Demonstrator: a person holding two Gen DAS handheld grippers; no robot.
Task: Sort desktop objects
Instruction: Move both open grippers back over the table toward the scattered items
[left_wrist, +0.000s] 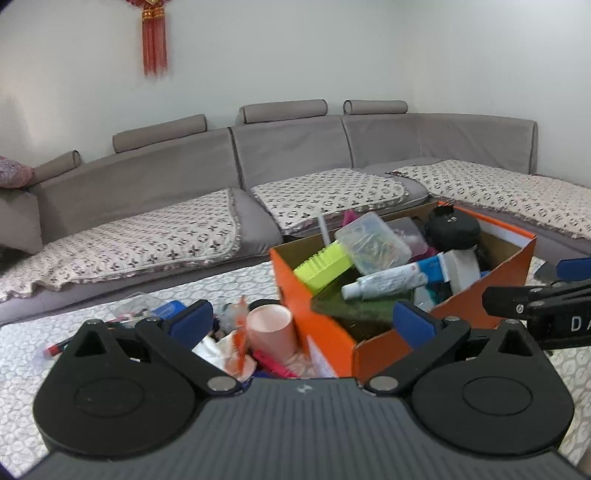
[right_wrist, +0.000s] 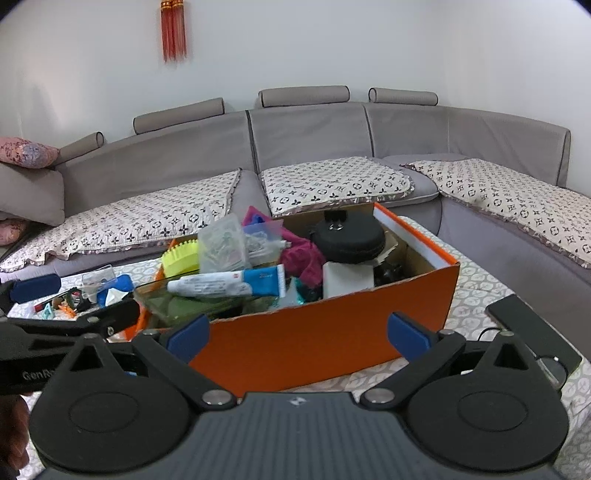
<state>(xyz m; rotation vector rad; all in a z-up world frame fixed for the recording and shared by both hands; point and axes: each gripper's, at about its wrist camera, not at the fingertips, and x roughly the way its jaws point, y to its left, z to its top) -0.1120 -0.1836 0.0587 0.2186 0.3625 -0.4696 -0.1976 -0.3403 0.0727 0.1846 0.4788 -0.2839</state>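
An orange cardboard box (left_wrist: 321, 332) (right_wrist: 332, 343) stands on the patterned table, heaped with items: a white and blue tube (left_wrist: 391, 278) (right_wrist: 225, 284), a yellow-green ridged block (left_wrist: 325, 266) (right_wrist: 181, 256), a clear plastic case (left_wrist: 373, 243) (right_wrist: 223, 247) and a round black pouch (left_wrist: 452, 225) (right_wrist: 351, 236). My left gripper (left_wrist: 303, 325) is open above the box's near left corner, nothing between its fingers. A pink cup (left_wrist: 271, 328) stands just left of the box. My right gripper (right_wrist: 299, 332) is open in front of the box's long orange side, holding nothing.
Loose clutter lies left of the box: a clear container (left_wrist: 133, 306) (right_wrist: 98, 277), a blue object (right_wrist: 120, 284), pens and paper scraps (left_wrist: 225, 350). A dark phone with a cable (right_wrist: 532, 328) lies right of the box. A grey corner sofa (left_wrist: 288, 155) lines the far side.
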